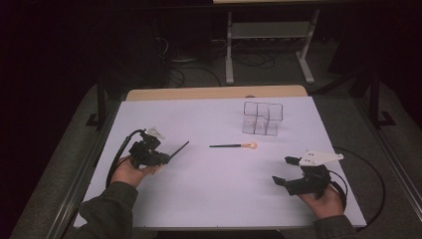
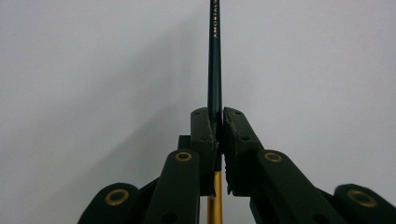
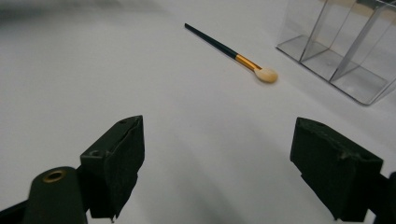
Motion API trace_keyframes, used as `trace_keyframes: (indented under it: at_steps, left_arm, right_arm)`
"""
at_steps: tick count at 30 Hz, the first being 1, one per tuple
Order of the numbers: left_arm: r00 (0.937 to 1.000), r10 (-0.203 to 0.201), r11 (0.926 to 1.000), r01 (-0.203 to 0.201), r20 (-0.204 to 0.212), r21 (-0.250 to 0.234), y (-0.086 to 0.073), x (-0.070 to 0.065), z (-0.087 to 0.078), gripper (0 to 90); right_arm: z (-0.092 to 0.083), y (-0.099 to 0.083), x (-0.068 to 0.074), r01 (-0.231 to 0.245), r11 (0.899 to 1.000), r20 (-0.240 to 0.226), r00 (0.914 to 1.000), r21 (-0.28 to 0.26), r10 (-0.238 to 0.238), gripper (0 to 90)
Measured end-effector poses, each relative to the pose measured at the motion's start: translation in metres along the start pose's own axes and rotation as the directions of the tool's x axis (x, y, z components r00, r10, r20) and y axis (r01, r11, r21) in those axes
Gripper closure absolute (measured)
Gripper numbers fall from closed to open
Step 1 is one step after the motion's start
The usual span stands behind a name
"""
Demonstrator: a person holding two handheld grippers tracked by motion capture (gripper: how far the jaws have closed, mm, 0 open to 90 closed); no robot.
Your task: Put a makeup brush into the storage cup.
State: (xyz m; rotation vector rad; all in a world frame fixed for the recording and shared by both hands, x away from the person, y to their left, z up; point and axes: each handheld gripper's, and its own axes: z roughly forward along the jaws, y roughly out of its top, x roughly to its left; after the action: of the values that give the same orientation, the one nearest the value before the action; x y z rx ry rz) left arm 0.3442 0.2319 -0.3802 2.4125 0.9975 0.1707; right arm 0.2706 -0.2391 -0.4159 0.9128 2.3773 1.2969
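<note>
So the left hand-held gripper is clamped on a slim dark brush with a gold ferrule, held just above the white worktop. Right hand-held gripper sits wide open, empty, near a second brush with a cream tip.

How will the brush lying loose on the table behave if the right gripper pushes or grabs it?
The loose brush has a thin round handle, so a sideways nudge would probably roll it. It looks stiff and light; the right gripper, jaws open, should lift it easily. Its soft pale tip likely squashes, so grip the handle.
</note>
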Motion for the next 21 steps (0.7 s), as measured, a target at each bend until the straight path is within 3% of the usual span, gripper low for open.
trace_keyframes:
  at_steps: [9, 21]
  left_arm:
    - [0.9988, 0.044, 0.9987, -0.044, 0.021, -0.027, 0.003, -0.007, -0.01, 83.4]
    - [0.9924, 0.103, 0.9937, -0.099, 0.068, -0.052, 0.01, -0.022, -0.022, 83.4]
  right_arm:
    - [0.002, 0.009, 0.002, 0.016, 1.0, -0.029, 0.9995, 0.013, -0.016, 16.6]
    - [0.004, 0.028, 0.002, 0.038, 0.999, -0.076, 0.9964, 0.026, -0.036, 17.1]
